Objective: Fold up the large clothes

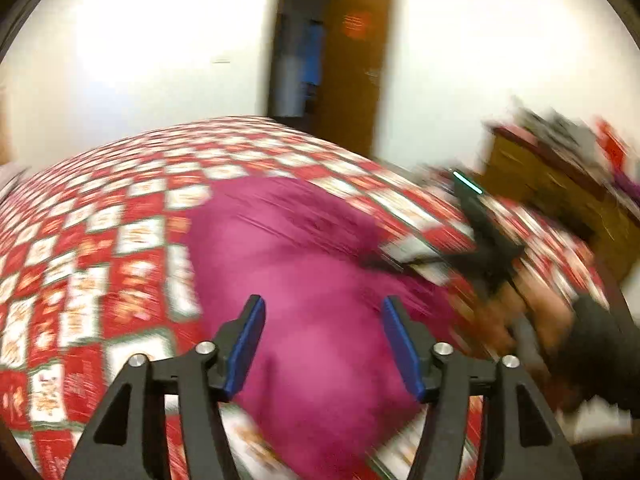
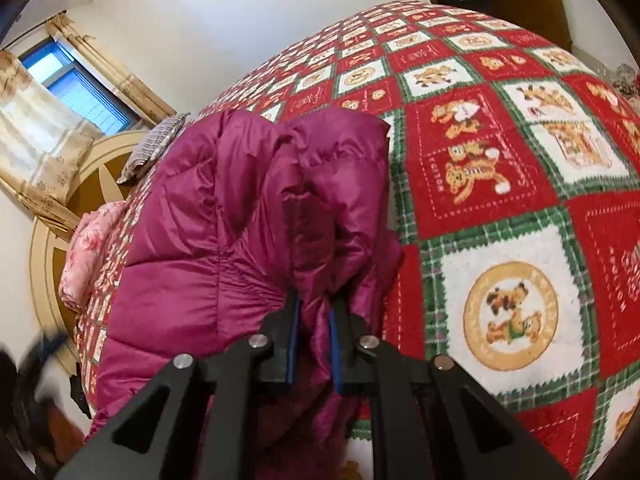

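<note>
The left gripper hangs wide open with nothing in it, just above the puffy pink-purple coat that lies on the red and white teddy bear blanket. The coat is soft and shiny, with stitched lines and wrinkles. The right gripper is squeezed tight on a bunched fold of the coat.

Both tools look alike: the left gripper and the right gripper have matte black angular arms with triangular cut-outs, round silver screw heads at the joints, and blue pads lining the fingers. One gripper body carries a thin cyan light strip.
</note>
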Motion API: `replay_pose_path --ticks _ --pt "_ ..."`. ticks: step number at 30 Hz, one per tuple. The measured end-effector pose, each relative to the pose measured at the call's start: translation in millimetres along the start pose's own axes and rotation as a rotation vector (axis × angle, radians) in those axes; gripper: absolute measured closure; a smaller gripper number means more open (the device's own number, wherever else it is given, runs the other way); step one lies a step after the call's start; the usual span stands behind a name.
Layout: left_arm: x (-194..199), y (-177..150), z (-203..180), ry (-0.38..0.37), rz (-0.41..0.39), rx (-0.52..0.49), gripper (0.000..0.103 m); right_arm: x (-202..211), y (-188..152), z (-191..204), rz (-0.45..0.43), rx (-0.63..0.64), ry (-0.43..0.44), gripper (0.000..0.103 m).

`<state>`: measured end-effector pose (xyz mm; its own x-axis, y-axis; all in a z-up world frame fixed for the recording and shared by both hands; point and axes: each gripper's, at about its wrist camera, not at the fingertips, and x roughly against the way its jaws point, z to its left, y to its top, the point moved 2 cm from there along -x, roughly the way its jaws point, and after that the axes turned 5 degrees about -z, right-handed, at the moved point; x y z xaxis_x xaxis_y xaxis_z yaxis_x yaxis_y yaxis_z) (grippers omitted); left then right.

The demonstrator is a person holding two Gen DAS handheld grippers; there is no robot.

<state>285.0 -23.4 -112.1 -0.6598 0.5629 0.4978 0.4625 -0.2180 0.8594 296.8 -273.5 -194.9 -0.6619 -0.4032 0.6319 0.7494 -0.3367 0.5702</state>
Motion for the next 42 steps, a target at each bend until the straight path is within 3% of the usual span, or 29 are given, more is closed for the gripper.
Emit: replay_pose_path --ticks 2,6,11,21,30,33,36,39,42 --pt "-26.5 19.4 22.2 0.097 0.002 0.061 0.040 -0.5 -2.6 0.0 -0.001 0.002 0.000 0.089" --pt "-89.3 44.9 40.6 0.202 0.073 0.135 0.040 -0.2 -4.3 0.3 -0.002 0.010 0.001 0.089" --pt "-148.1 39.1 32.7 0.310 0.166 0.084 0.040 -1.5 -4.4 -2.4 0.001 0.015 0.008 0.089" --pt "-177.5 15.6 30.7 0.425 0.195 0.023 0.029 -7.0 -3.2 -15.8 0.003 -0.011 0.073 0.090" --pt "-192.0 9.7 27.8 0.489 0.207 -0.025 0.026 -4.8 4.4 -14.8 0.019 -0.005 0.043 0.087" --pt "-189.5 9.6 27.5 0.499 0.200 -0.028 0.026 18.2 17.4 -2.0 0.008 0.055 -0.039 0.079" --pt "-189.6 10.0 25.3 0.519 0.197 -0.038 0.026 52.2 43.3 13.3 -0.075 0.048 -0.100 0.079" --pt "-187.8 10.4 20.2 0.559 0.194 -0.055 0.026 63.3 76.9 34.5 -0.129 -0.039 -0.070 0.079" --pt "-185.2 10.0 16.1 0.589 0.187 -0.079 0.026 39.1 95.7 51.8 -0.128 -0.121 -0.052 0.079"
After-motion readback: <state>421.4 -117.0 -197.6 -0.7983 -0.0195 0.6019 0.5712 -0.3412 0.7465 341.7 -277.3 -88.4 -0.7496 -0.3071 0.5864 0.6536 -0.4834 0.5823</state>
